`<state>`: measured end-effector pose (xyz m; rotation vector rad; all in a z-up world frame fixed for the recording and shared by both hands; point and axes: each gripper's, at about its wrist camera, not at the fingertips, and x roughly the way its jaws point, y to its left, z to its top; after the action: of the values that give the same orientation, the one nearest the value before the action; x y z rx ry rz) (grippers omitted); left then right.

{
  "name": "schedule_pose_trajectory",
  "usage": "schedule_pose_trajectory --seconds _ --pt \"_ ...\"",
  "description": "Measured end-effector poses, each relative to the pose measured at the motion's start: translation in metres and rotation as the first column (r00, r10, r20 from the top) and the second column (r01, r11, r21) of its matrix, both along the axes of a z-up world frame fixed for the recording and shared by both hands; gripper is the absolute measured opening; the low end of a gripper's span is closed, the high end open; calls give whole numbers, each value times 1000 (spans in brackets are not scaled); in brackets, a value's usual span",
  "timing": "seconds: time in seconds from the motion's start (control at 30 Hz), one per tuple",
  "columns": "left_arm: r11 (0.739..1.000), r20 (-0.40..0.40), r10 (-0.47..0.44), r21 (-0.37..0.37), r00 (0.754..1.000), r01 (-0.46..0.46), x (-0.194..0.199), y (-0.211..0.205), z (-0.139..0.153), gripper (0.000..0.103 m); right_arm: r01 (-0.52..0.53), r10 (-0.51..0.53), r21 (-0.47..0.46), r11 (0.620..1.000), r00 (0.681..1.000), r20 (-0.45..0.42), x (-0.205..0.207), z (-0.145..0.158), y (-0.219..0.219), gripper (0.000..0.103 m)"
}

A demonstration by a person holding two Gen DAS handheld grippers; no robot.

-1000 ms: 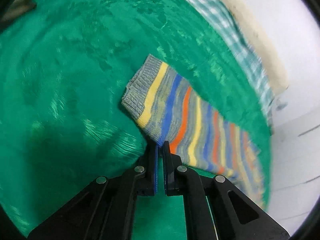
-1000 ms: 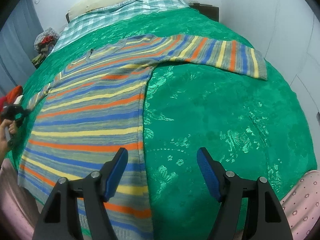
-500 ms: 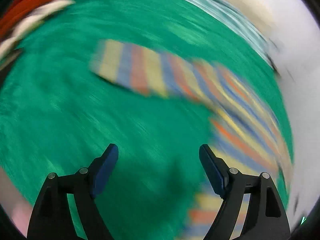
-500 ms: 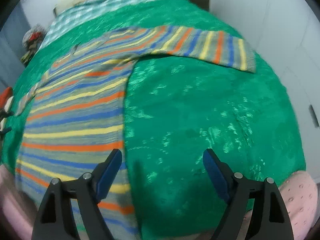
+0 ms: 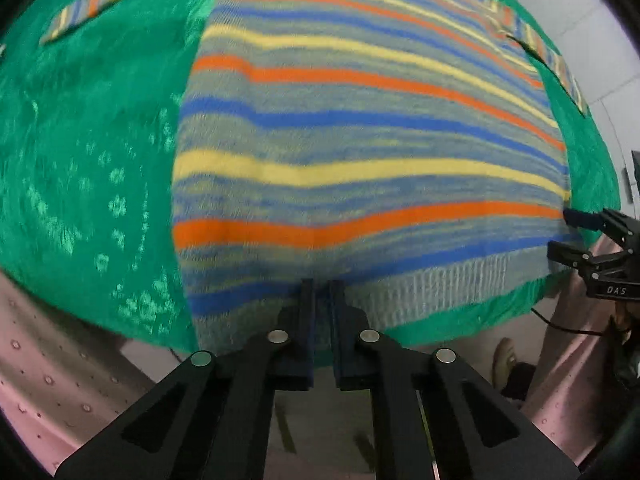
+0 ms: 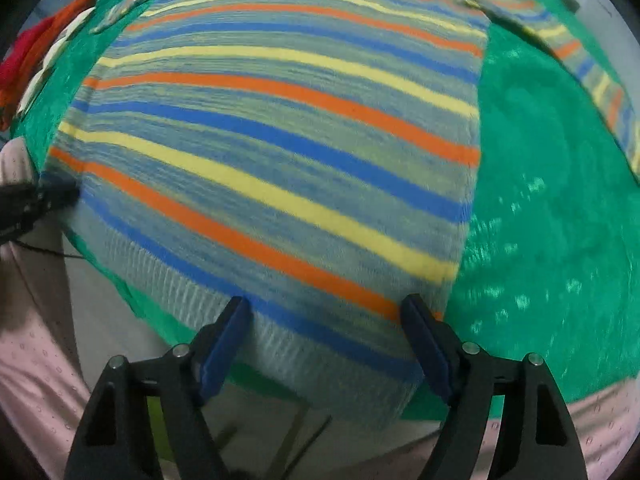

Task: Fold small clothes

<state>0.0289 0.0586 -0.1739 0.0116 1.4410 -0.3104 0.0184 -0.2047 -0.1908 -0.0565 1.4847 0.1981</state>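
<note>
A striped knit sweater in grey, blue, yellow and orange lies flat on a green bedspread, sleeves spread to both sides. My left gripper is shut on the ribbed bottom hem near its left corner. My right gripper is open, its jaws straddling the hem at the sweater's right corner. The right gripper also shows at the right edge of the left wrist view. The left gripper shows at the left edge of the right wrist view.
The bedspread hangs over the near edge of the bed. Pink dotted fabric lies below that edge on both sides. Red and white items sit at the far left of the bed.
Both grippers have moved from the sleeves down to the sweater's bottom hem. The left gripper let go of the sleeve cuff, opened, and has shut on the hem. The right stays open.
</note>
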Motion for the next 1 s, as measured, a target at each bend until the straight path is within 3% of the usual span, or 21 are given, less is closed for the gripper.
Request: schedule_pose_trajectory --seconds 0.1,0.13,0.2,0.23,0.27,0.33,0.43,0.53,0.6,0.67,0.73,0.77,0.87,0.93,1.0 --pt "998 -8 -48 47 999 49 -9 -4 5 7 -9 9 -6 1000 999 -34 -2 0 -2 78" --pt "995 -5 -75 59 997 75 -13 -7 10 13 -15 15 -10 1000 999 -48 -3 1 -3 78" --pt "992 29 -116 53 993 114 -16 -9 26 42 -29 29 1 1000 997 -77 -8 8 -7 78" --pt "993 85 -115 46 990 112 -15 -8 42 68 -25 26 16 1000 996 -83 -11 12 -12 78" --pt "995 139 -101 40 985 97 -18 -5 54 82 -10 13 40 999 996 -86 -12 19 -19 78" --pt "998 249 -61 4 966 62 -2 -3 80 88 32 -30 95 995 999 -27 -7 42 -43 78" --pt "998 397 10 -63 918 16 27 -1 114 91 111 -129 144 983 983 129 13 79 -91 78" --pt "997 513 63 -78 856 -26 54 -7 122 94 219 -277 206 954 905 322 42 125 -162 78" --pt "996 549 91 -67 831 -64 66 -7 112 94 304 -381 240 922 817 433 66 148 -218 78" --pt "993 544 122 -71 830 -100 75 1 101 94 414 -506 292 862 725 468 85 150 -281 81" --pt "986 514 166 -87 842 -141 73 10 82 94 524 -640 368 768 651 408 95 130 -328 81" --pt "983 495 185 -93 849 -160 70 15 74 94 579 -710 414 703 609 354 95 111 -349 81" --pt "972 435 232 -82 870 -219 63 28 42 94 673 -817 478 565 536 212 90 62 -383 81" --pt "969 411 243 -55 879 -242 62 33 34 94 712 -854 500 494 506 124 87 37 -395 76" --pt "966 410 253 -57 876 -252 64 36 35 94 709 -872 543 450 480 96 84 26 -399 76"
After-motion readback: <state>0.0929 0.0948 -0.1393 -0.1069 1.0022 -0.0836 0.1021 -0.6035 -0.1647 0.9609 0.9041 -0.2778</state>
